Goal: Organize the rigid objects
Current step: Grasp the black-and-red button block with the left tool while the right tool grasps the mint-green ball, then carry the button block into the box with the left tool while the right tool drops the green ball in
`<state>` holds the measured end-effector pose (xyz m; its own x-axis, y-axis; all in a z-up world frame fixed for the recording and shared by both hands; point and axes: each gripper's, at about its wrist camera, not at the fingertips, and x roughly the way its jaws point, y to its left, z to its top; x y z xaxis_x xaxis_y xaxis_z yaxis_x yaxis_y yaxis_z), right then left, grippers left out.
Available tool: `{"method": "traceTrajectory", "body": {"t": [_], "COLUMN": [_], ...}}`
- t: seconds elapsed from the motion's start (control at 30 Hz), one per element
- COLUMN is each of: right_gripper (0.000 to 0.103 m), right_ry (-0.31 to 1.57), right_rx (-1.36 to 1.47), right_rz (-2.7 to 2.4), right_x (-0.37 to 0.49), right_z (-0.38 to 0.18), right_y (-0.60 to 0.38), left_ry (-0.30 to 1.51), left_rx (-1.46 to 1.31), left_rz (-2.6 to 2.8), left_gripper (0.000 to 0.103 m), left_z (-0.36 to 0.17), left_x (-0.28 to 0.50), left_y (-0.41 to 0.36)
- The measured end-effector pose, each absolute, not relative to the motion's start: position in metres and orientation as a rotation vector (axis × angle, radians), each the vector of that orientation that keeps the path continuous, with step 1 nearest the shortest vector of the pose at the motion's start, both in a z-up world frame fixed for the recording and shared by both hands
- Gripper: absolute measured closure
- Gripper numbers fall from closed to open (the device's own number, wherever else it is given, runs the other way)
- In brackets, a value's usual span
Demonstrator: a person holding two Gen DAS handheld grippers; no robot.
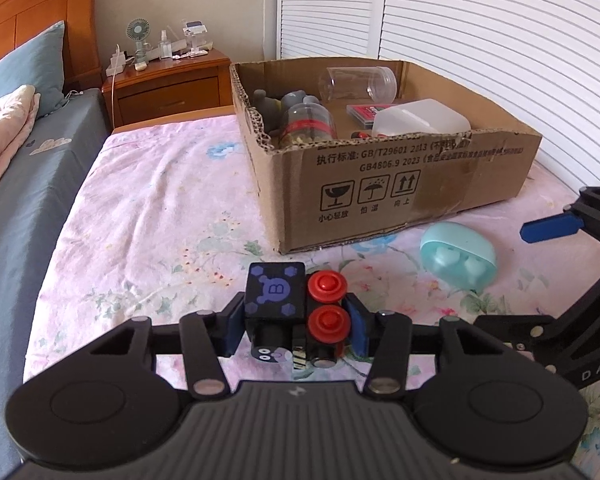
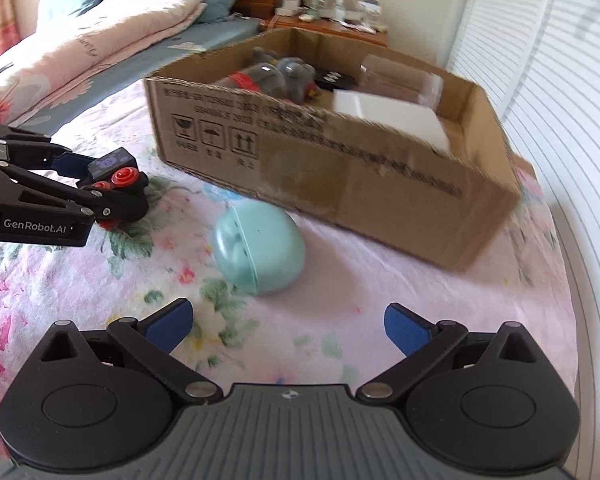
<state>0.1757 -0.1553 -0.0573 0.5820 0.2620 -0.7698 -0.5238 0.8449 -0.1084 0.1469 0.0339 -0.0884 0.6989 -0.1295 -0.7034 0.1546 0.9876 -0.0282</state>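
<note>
Left gripper (image 1: 296,320) had its jaws clamped on a black toy block (image 1: 296,312) with red round studs and a purple printed top; the blue pads pressed both of its sides. The toy sat low over the floral bedsheet (image 1: 148,208), just in front of the near left corner of the cardboard box (image 1: 400,184).

Right gripper (image 2: 288,320) had its jaws spread wide with nothing between them, blue fingertips (image 2: 168,322) well apart. It pointed down at the mint-green oval case (image 2: 260,252), which lay on the bedsheet just in front of the box's near wall, not touching the pads. In the left wrist view the same case showed its open side, with two pale rounded pieces inside.

All relative to the box:
- Inside, far left: grey plush toy (image 1: 288,104).
- Inside, near left: clear jar (image 1: 308,126) with a red label, lying down.
- Inside, far wall: clear empty cup (image 1: 358,84) on its side.
- Inside, near right: translucent white container (image 1: 420,118); a red flat item just behind it.
- Beyond the far left corner: wooden nightstand (image 1: 168,84) with a small fan and bottles.
- Right of it: white louvred doors (image 1: 500,40).

The right wrist view was slightly motion-blurred around the box.
</note>
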Motion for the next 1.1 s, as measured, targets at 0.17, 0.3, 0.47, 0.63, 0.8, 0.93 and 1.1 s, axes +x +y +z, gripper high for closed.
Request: {"method": "traceTrajectory", "body": {"t": [0.17, 0.3, 0.47, 0.63, 0.8, 0.93, 1.1], "right_gripper": [0.014, 0.030, 0.045, 0.045, 0.043, 0.043, 0.045], "right_ry": [0.807, 0.796, 0.797, 0.809, 0.812, 0.812, 0.821], "right_rx": [-0.368, -0.381, -0.381, -0.367, -0.344, -0.344, -0.348], "right_rz": [0.549, 0.589, 0.583, 0.567, 0.569, 0.574, 0.560], "right_x": [0.192, 0.194, 0.189, 0.182, 0.186, 0.186, 0.182], "right_z": [-0.055, -0.052, -0.051, -0.050, -0.052, -0.052, -0.050], "right_y": [-0.144, -0.139, -0.138, -0.142, -0.143, -0.143, -0.143], "left_ry": [0.780, 0.780, 0.780, 0.778, 0.781, 0.779, 0.784], "left_rx": [0.029, 0.019, 0.025, 0.038, 0.038, 0.045, 0.065], "left_rz": [-0.157, -0.159, -0.159, -0.153, -0.152, -0.156, -0.169], "left_gripper": [0.054, 0.054, 0.054, 0.053, 0.053, 0.053, 0.054], "left_z": [-0.089, -0.088, -0.088, -0.089, -0.089, -0.090, -0.088], "left_x": [0.146, 0.147, 0.147, 0.148, 0.151, 0.152, 0.153], "left_y": [0.036, 0.037, 0.035, 0.033, 0.032, 0.032, 0.030]}}
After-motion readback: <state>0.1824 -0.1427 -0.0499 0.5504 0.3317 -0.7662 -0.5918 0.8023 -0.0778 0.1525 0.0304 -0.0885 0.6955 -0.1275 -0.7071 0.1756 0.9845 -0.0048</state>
